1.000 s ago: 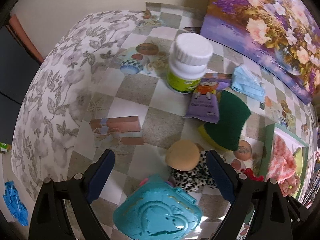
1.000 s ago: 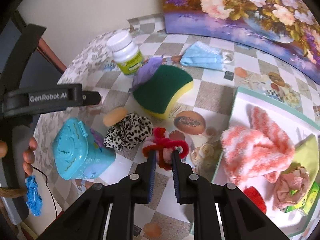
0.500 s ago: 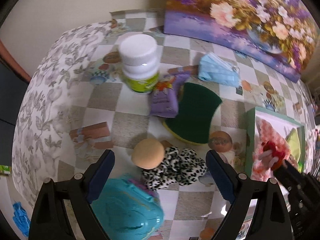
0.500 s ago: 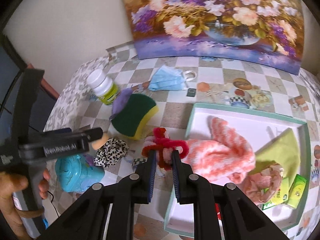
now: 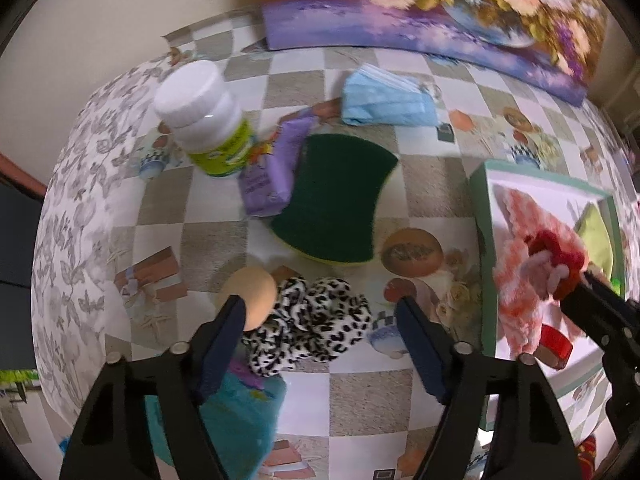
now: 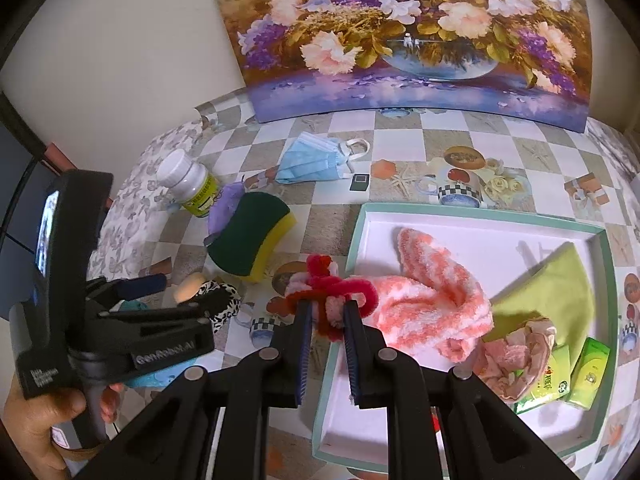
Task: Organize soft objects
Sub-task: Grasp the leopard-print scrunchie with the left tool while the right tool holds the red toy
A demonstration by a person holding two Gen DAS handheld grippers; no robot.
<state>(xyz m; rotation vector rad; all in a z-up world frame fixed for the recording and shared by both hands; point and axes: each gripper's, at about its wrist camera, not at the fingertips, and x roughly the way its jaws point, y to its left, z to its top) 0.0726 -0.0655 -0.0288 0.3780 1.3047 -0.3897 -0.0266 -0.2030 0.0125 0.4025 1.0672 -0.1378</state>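
Note:
My right gripper (image 6: 327, 310) is shut on a red and pink fuzzy scrunchie (image 6: 330, 286), held above the left rim of the white tray (image 6: 480, 240); it also shows in the left wrist view (image 5: 554, 258). My left gripper (image 5: 320, 312) is open, its jaws on either side of a leopard-print scrunchie (image 5: 316, 320) that lies on the table beside a tan sponge puff (image 5: 250, 294). A green and yellow sponge (image 5: 336, 200) lies behind it. In the tray lie a pink fuzzy sock (image 6: 424, 300), a green cloth (image 6: 552, 292) and a pink scrunchie (image 6: 516, 356).
A white pill bottle (image 5: 204, 120), a purple packet (image 5: 270, 172) and a blue face mask (image 5: 386, 100) lie toward the back. A turquoise heart-shaped box (image 5: 224, 420) sits under my left gripper. A flower painting (image 6: 412, 36) leans on the wall. The table edge drops off at left.
My right gripper has carried the red and pink scrunchie right, from the table to over the tray. My left gripper has moved forward and right, now straddling the leopard scrunchie.

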